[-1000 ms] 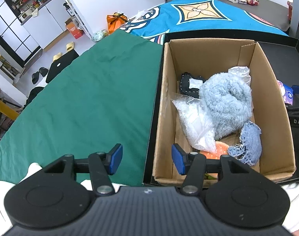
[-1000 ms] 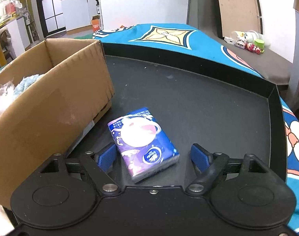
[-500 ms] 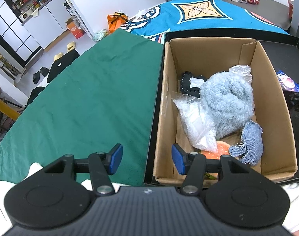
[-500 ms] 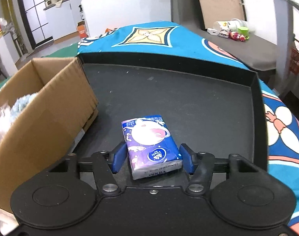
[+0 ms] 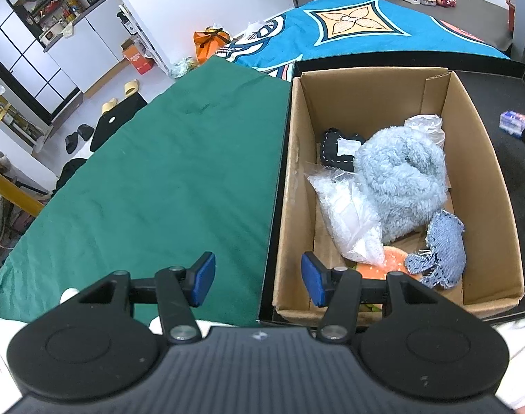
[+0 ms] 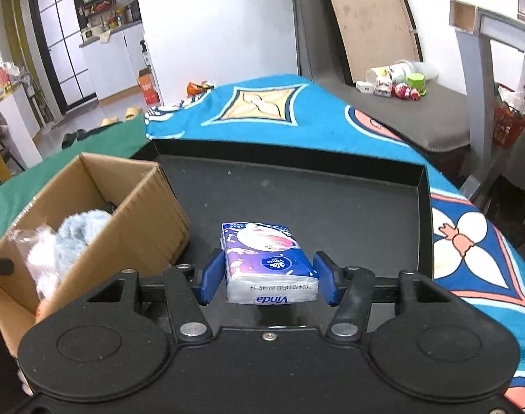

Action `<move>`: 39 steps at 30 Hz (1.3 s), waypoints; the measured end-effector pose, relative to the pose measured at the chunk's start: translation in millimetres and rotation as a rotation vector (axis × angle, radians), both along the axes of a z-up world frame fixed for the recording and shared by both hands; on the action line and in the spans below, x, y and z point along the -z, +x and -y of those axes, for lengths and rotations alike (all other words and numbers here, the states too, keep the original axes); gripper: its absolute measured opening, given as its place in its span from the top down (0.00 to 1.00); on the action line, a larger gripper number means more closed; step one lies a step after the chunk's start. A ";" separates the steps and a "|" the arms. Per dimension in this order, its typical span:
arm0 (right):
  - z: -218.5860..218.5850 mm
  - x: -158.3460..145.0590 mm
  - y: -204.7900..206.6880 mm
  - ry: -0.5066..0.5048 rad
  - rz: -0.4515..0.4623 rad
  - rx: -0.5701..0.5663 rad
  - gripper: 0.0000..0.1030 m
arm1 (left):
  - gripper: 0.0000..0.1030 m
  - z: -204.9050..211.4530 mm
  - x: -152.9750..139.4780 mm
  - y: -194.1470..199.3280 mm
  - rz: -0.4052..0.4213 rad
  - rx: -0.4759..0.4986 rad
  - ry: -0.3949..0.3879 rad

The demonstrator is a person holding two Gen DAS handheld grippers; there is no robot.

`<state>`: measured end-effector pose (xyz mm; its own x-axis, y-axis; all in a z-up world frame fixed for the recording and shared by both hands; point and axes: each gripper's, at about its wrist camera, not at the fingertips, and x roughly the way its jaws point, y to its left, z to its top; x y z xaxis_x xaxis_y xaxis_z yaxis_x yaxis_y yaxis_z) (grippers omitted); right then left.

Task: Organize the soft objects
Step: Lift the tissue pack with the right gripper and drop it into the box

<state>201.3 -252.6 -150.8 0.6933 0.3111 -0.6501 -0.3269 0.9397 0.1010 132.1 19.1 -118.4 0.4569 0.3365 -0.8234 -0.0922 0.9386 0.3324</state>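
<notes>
My right gripper (image 6: 267,277) is shut on a blue and purple tissue pack (image 6: 267,258), its pads pressing both long sides. The pack hangs a little above the black tray (image 6: 297,200). The same pack (image 5: 516,122) shows at the right edge of the left wrist view. To its left stands an open cardboard box (image 5: 476,158). Inside lie a fluffy light-blue cloth (image 5: 400,179), a clear plastic bag (image 5: 348,217), a denim scrap (image 5: 445,252), an orange soft item (image 5: 390,264) and a black pouch (image 5: 335,148). My left gripper (image 5: 259,277) is open and holds nothing, hovering over the box's near-left corner.
A green cloth (image 5: 159,172) covers the table left of the box. A blue patterned cloth (image 6: 262,103) lies beyond and to the right of the tray. Small toys and cups (image 6: 400,86) sit on a grey surface at the back, near a red basket (image 6: 511,117).
The right gripper's jaws closed onto the tissue pack and raised it off the tray, rolling level. The left gripper and the box contents stayed as they were.
</notes>
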 end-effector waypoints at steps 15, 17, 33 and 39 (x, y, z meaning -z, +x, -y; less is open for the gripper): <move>-12.7 -52.3 -4.1 0.088 0.094 -0.015 0.47 | 0.48 -2.4 -5.1 -4.5 0.024 0.003 -0.030; -19.0 -58.5 -6.0 0.095 0.109 -0.029 0.47 | 0.48 -4.4 -5.8 -4.7 0.026 0.002 -0.043; -74.7 -58.4 -13.7 0.098 0.090 -0.115 0.47 | 0.52 -19.9 -7.4 -7.9 0.058 0.002 -0.150; -92.9 -51.8 -12.9 0.084 0.061 -0.134 0.47 | 0.60 -23.0 -5.6 -5.3 0.053 0.005 -0.182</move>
